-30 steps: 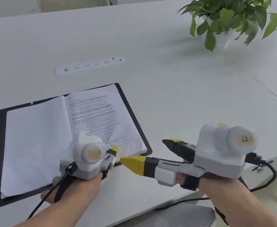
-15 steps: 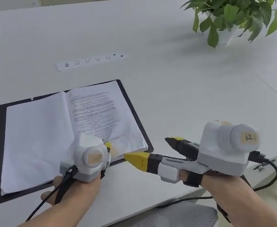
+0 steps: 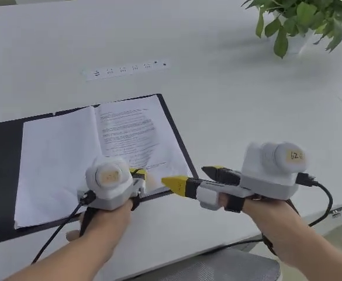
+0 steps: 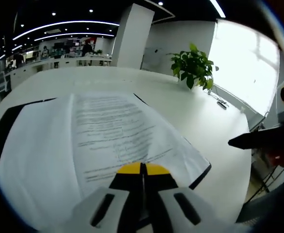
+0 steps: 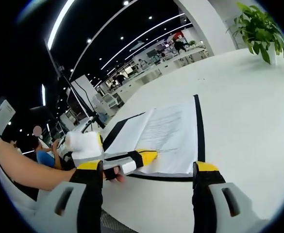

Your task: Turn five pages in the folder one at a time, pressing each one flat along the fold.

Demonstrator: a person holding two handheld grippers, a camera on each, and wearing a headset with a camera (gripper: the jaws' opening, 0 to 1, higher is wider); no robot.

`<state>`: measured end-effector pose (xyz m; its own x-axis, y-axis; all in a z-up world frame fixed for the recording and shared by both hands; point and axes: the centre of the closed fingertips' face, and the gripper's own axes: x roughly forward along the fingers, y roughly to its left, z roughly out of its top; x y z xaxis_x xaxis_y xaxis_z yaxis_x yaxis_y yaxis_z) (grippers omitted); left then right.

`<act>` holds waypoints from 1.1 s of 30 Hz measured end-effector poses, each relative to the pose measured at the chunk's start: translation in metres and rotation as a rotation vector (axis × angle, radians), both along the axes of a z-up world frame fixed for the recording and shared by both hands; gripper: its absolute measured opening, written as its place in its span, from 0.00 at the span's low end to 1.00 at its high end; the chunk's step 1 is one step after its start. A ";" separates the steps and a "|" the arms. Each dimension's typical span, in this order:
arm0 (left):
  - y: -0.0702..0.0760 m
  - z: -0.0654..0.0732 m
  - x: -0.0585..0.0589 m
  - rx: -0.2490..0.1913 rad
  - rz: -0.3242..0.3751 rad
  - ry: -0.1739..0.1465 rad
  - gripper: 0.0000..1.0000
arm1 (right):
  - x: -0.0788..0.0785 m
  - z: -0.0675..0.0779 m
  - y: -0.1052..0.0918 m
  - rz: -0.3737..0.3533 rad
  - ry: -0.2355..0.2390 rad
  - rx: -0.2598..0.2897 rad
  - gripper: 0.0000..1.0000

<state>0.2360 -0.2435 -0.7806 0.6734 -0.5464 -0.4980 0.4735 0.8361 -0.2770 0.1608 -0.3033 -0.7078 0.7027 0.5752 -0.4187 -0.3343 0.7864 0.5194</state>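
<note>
**Folder open at the table's near edge**

Left gripper (image 3: 138, 173), tips pressed together, sits at the printed right page's (image 3: 137, 133) bottom edge. Right gripper (image 3: 193, 177) hangs spread just beside. Black folder (image 3: 0, 175) lies flat on the white table (image 3: 229, 99), left page (image 3: 54, 158) blank.

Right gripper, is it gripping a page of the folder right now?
No, the right gripper has its jaws wide apart, and the folder lies beyond their tips.

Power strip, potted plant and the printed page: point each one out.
power strip (image 3: 127, 69), head view, middle of its white body.
potted plant (image 3: 308, 13), head view, on its leaves.
printed page (image 3: 137, 137), head view, on the text lines.
</note>
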 end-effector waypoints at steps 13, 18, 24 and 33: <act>0.001 0.001 0.000 -0.051 0.009 0.010 0.00 | 0.011 -0.013 0.005 0.006 0.022 0.020 0.72; 0.001 0.000 0.000 -0.069 0.026 0.024 0.00 | 0.022 -0.019 0.006 0.000 0.029 0.046 0.65; 0.001 0.000 0.000 -0.075 0.034 0.030 0.00 | 0.027 -0.034 0.004 -0.024 0.084 0.072 0.64; 0.001 -0.001 0.000 -0.074 0.033 0.028 0.00 | 0.029 -0.045 -0.001 -0.065 0.130 0.097 0.60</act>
<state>0.2360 -0.2423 -0.7812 0.6780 -0.5599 -0.4762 0.4370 0.8280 -0.3513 0.1895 -0.3045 -0.7528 0.6832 0.5726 -0.4532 -0.2096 0.7483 0.6294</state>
